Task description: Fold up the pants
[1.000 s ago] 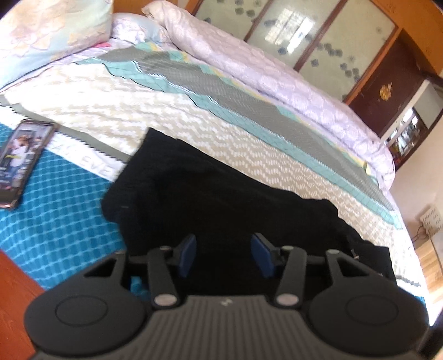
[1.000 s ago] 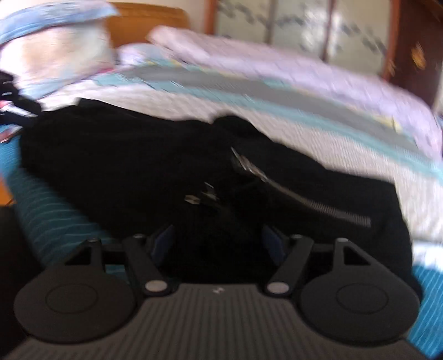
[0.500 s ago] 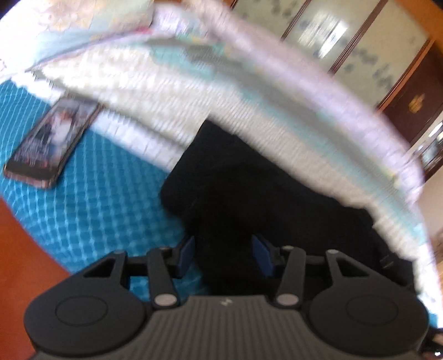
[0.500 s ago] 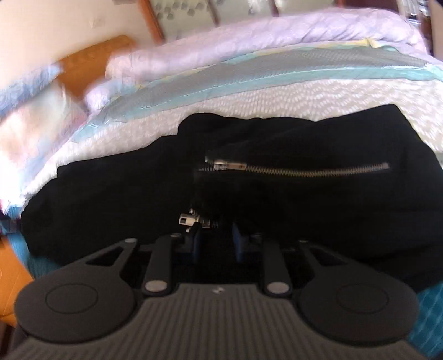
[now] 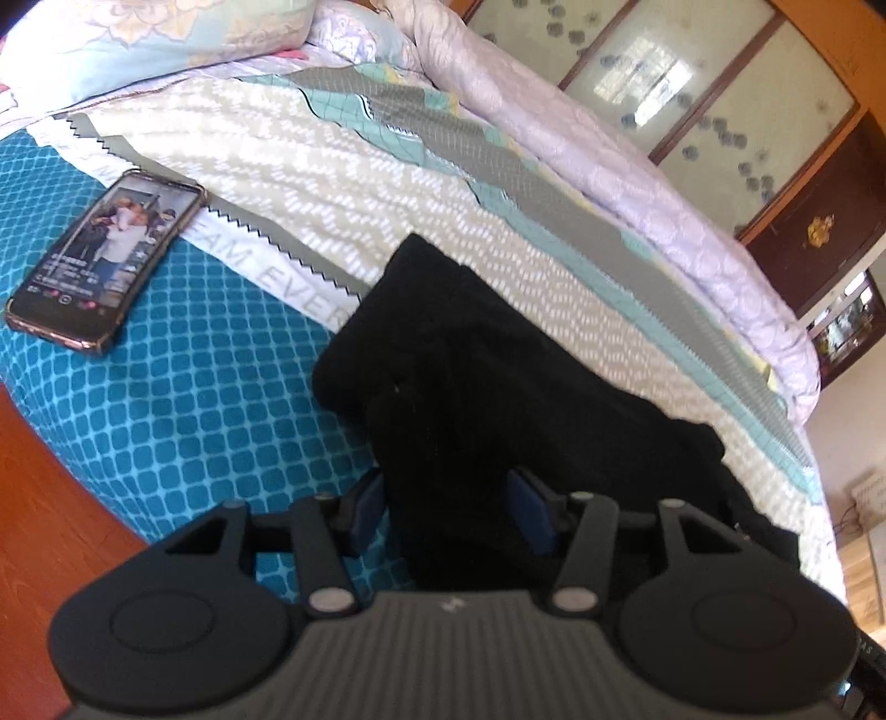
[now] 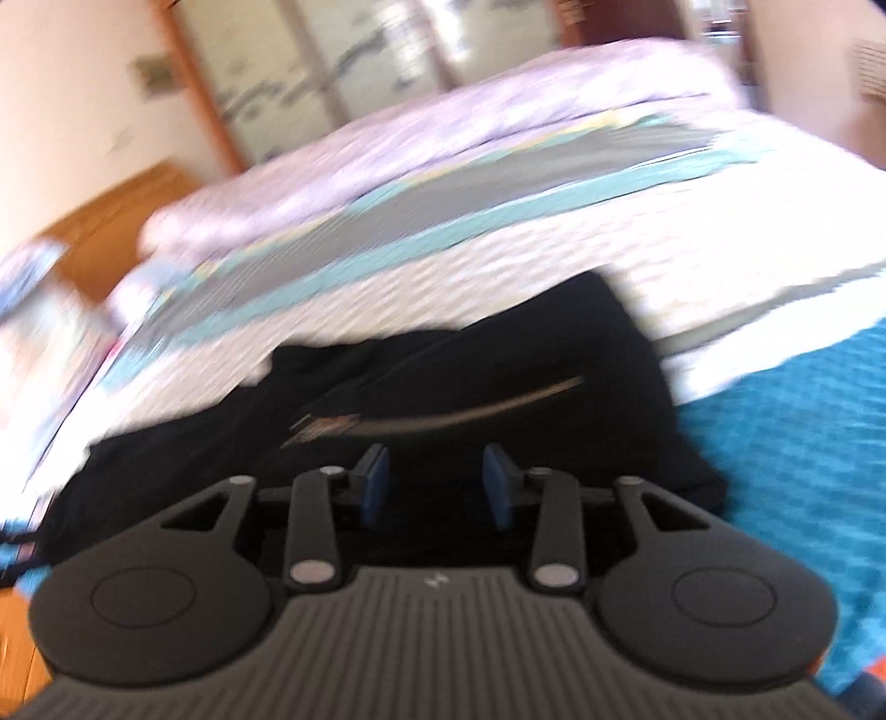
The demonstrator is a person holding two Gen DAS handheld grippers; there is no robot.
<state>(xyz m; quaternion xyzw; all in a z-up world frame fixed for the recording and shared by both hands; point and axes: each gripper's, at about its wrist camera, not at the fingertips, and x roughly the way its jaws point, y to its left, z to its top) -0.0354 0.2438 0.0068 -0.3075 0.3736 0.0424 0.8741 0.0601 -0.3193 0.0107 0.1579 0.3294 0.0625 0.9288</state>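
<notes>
The black pants (image 5: 498, 387) lie folded on the bed, across the white patterned quilt and the blue sheet. My left gripper (image 5: 451, 512) is open, with a fold of the black fabric standing between its blue pads. In the right wrist view the pants (image 6: 498, 360) show a metal zipper (image 6: 470, 407) running across them. My right gripper (image 6: 434, 484) is open and empty, just above the near edge of the pants. This view is blurred.
A phone (image 5: 105, 260) with a lit screen lies on the blue sheet (image 5: 183, 399) left of the pants. A lilac duvet (image 5: 609, 166) is rolled along the far side. Pillows (image 5: 138, 39) lie at the headboard end. Wooden floor (image 5: 39, 509) shows below the bed edge.
My right gripper was shut on the pants near the zipper pulls half a second ago; it has opened and drawn back. The left gripper has stayed open while the pants' left end bunched toward it.
</notes>
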